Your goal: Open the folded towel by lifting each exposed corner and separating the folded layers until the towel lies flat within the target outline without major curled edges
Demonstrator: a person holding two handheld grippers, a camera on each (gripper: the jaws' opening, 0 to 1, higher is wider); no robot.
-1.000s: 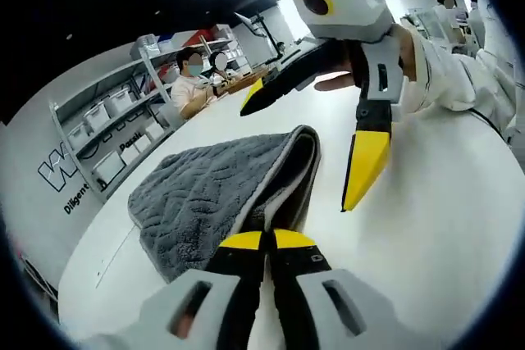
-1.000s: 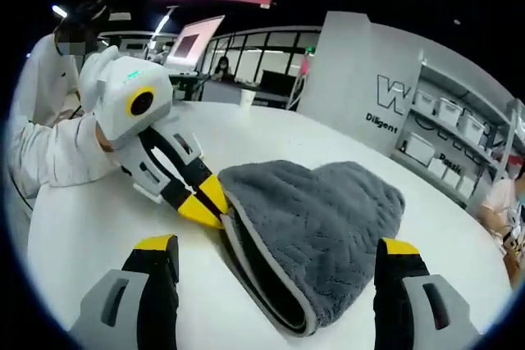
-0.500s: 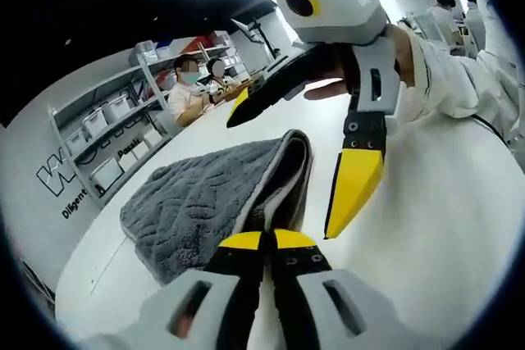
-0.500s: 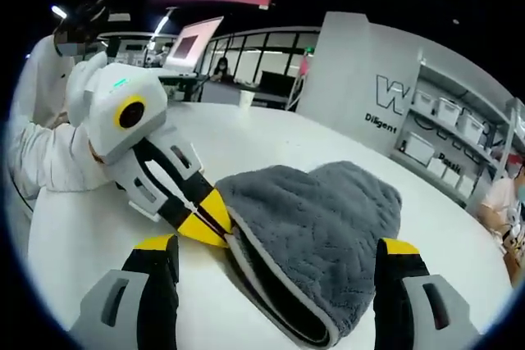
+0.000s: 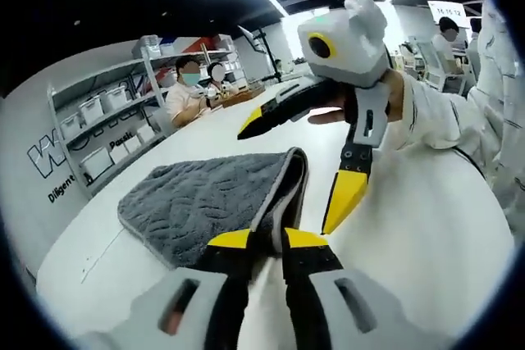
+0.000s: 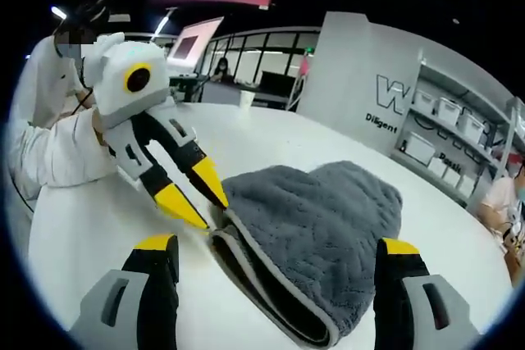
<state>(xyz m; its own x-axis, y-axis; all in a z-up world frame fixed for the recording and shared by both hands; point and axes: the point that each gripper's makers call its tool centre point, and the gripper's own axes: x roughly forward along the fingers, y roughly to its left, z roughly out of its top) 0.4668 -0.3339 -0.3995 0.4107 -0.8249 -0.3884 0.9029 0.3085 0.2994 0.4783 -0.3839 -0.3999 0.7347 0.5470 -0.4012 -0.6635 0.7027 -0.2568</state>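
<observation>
Left gripper (image 6: 193, 198) fingers parted, tips at towel's near corner, not clamped. Right gripper (image 5: 299, 165) fingers spread wide, hovering above towel, holding nothing. Gray towel (image 6: 316, 231) folded double on white desk (image 6: 98, 227), near edge curled open, layers showing. Judgement: plush terry, soft, limp, light, drapes on lift; pinch top layer at pale piped hem (image 5: 275, 194), corner only, avoid grabbing both layers.

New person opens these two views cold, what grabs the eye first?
The folded grey towel on the white table, its stacked edge facing the right gripper view. Next, the left gripper, yellow-tipped jaws parted right at the towel's corner. In the left gripper view, the right gripper hangs open above the fold, and two seated people work by the shelves behind.
</observation>
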